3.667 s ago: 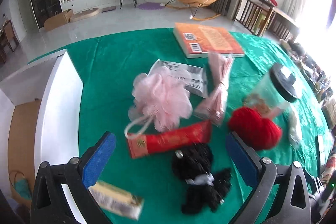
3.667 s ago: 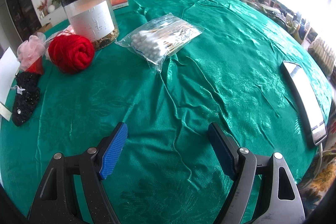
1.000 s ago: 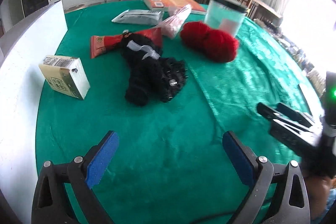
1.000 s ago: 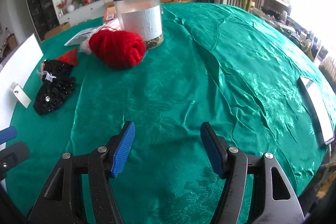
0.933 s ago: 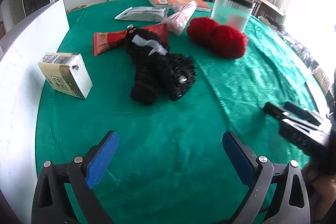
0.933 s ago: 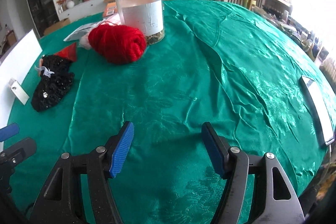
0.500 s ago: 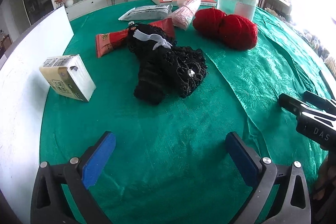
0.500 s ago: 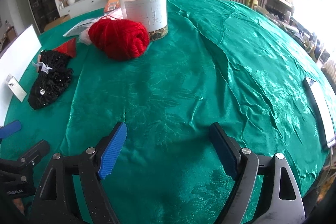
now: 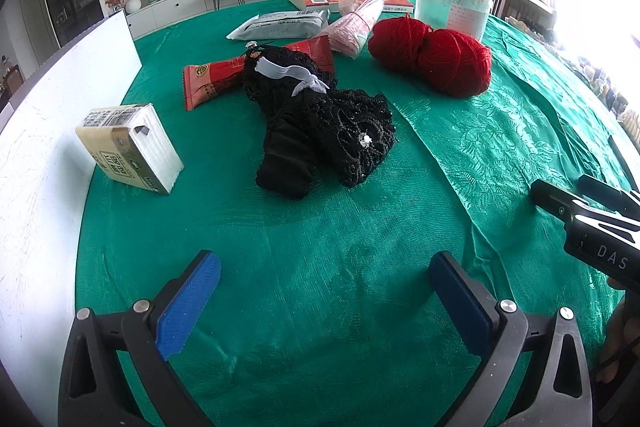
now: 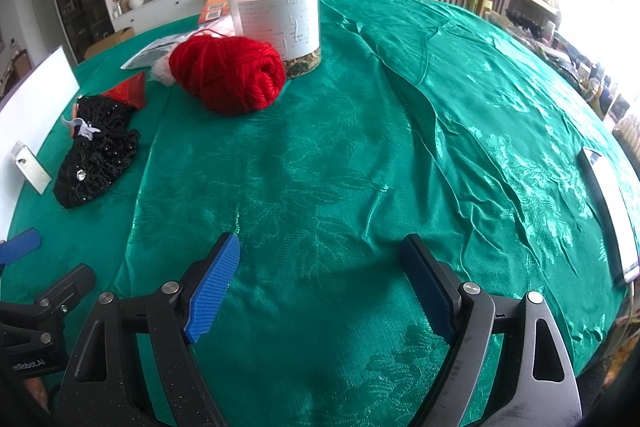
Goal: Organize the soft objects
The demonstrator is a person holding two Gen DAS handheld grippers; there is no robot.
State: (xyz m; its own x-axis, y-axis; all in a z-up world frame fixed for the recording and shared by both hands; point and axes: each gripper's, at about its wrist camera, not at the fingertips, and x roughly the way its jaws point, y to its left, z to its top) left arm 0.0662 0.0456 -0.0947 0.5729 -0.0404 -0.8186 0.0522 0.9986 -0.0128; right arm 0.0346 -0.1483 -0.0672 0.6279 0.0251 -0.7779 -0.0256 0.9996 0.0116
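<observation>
Two claws, both spread wide over bare green cloth, nothing between them. The right claw (image 10: 320,287) has just been opening; the left claw (image 9: 324,301) gapes too. Further back on the worktop (image 10: 400,147), the black lace bundle (image 9: 324,123) lies near the red yarn ball (image 9: 432,55).

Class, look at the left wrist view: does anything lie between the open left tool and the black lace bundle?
Nothing visible does. Only bare green tablecloth lies between the left tool and the black lace bundle; the small box sits off to the side.
</observation>
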